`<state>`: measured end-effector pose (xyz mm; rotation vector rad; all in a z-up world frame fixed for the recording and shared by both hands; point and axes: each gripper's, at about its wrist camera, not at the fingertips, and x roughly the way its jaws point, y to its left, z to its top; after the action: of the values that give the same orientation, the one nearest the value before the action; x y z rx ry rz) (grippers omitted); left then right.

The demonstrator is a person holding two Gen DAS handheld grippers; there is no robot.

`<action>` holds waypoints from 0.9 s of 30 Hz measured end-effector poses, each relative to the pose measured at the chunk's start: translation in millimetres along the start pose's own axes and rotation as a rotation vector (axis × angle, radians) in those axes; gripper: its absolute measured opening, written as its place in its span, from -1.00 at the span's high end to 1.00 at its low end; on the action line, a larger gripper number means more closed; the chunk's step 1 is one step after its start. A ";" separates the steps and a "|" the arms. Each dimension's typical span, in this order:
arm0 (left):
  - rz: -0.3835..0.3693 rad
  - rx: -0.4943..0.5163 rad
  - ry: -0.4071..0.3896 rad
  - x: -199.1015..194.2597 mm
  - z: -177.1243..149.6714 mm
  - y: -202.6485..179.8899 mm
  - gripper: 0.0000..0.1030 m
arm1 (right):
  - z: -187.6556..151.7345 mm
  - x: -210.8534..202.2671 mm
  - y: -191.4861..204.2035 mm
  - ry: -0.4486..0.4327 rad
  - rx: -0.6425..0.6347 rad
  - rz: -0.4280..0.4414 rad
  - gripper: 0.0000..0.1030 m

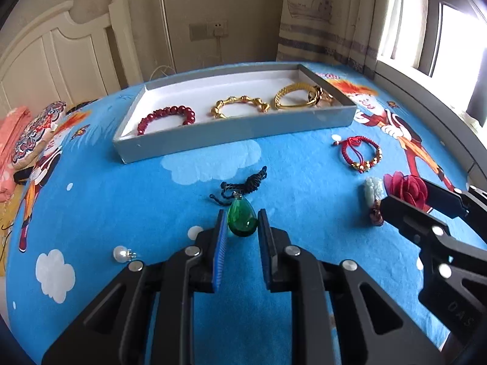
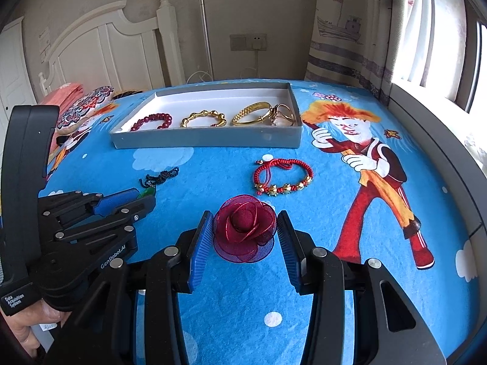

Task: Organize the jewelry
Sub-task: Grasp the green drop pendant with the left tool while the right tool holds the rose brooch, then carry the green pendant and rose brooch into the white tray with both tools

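Observation:
A grey tray [image 1: 237, 130] at the back holds a red bead bracelet [image 1: 166, 118], a gold bamboo bangle [image 1: 240, 106] and a gold mesh bangle [image 1: 292, 99]. My left gripper [image 1: 242, 217] is open, its jaws either side of a green teardrop pendant [image 1: 242, 220] on a black cord [image 1: 243, 182]. My right gripper [image 2: 245, 226] is open around a red fabric rose [image 2: 245, 232]; the rose also shows in the left wrist view [image 1: 406, 188]. A red cord bracelet with gold beads [image 2: 283, 176] lies between the rose and the tray [image 2: 207, 138].
A pearl earring [image 1: 121, 254] lies left of my left gripper. A pale jade pendant [image 1: 374, 193] lies by the rose. The blue cartoon cloth [image 1: 152, 213] covers the table. Embroidered cushions [image 1: 33, 133] lie at the left edge. A window sill [image 2: 441, 140] runs along the right.

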<state>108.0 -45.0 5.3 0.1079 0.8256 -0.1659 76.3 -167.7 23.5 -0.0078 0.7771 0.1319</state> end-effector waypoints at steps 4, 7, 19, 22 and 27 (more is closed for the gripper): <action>0.006 -0.018 -0.030 -10.5 -0.9 2.9 0.62 | 0.5 -0.4 1.3 -0.003 -0.001 0.001 0.18; 0.014 -0.022 -0.055 -20.1 0.6 3.5 0.62 | 1.1 0.4 1.2 -0.007 0.001 -0.005 0.18; 0.024 -0.035 -0.143 -49.9 18.6 7.7 0.62 | 10.5 -3.1 5.8 -0.037 0.006 -0.014 0.18; 0.029 -0.034 -0.158 -52.9 26.8 10.1 0.62 | 17.0 -3.0 7.2 -0.047 0.010 -0.017 0.18; 0.040 -0.033 -0.190 -55.4 44.3 15.9 0.62 | 34.5 -1.1 12.2 -0.075 0.007 -0.019 0.18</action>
<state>106.0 -30.7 76.5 0.0763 0.6357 -0.1231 98.1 -153.8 49.4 -0.0039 0.7023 0.1113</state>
